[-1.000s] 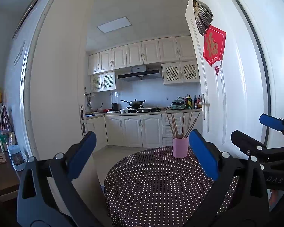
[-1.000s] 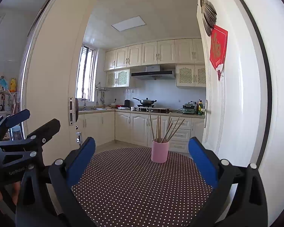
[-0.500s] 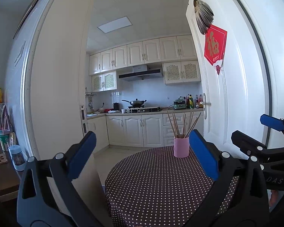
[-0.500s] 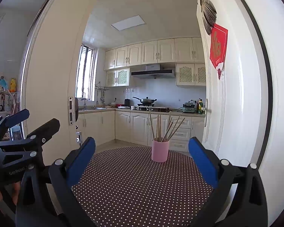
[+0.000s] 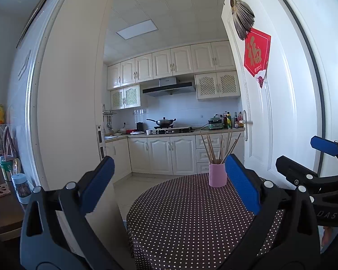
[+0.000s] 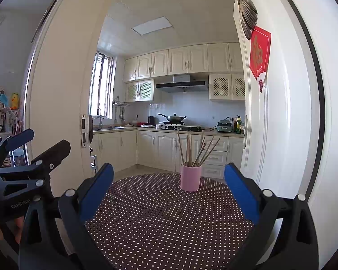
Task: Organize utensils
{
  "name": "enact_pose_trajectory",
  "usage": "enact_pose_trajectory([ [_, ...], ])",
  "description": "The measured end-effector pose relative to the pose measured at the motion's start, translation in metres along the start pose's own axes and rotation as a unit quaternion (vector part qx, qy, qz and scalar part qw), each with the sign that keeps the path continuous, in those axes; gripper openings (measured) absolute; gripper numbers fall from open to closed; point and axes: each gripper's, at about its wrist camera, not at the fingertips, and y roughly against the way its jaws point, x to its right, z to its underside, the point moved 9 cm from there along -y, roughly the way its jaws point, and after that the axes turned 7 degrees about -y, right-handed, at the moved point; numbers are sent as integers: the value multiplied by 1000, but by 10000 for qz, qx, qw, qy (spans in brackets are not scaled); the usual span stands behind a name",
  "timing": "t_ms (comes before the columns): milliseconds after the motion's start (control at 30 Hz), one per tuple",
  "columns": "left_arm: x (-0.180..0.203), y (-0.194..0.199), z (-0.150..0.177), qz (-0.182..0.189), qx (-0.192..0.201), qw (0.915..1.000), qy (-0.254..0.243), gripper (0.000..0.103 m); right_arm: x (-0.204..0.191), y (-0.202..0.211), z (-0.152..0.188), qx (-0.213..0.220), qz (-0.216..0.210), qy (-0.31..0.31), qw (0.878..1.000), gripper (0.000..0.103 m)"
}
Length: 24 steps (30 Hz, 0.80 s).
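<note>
Barely anything's changed over the last second: chopsticks (image 6: 197, 150) still fanned in the pink cup (image 6: 190, 178) near the table's (image 6: 160, 220) far edge, both left gripper (image 5: 171, 185) and right gripper (image 6: 169, 185) still spread, empty. Looks sorted already.

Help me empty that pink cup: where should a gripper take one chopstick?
Probably the bare upper end of an outer chopstick, coming from above with the right gripper. The sticks fan apart at the top but bunch together inside the pink cup.
</note>
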Motion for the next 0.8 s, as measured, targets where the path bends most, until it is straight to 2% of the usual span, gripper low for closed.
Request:
enact_pose_trajectory([
  [800,1,-5,5,12,-107,9999,82,96,3,-5,6,-143,-32,-151,9998,95],
])
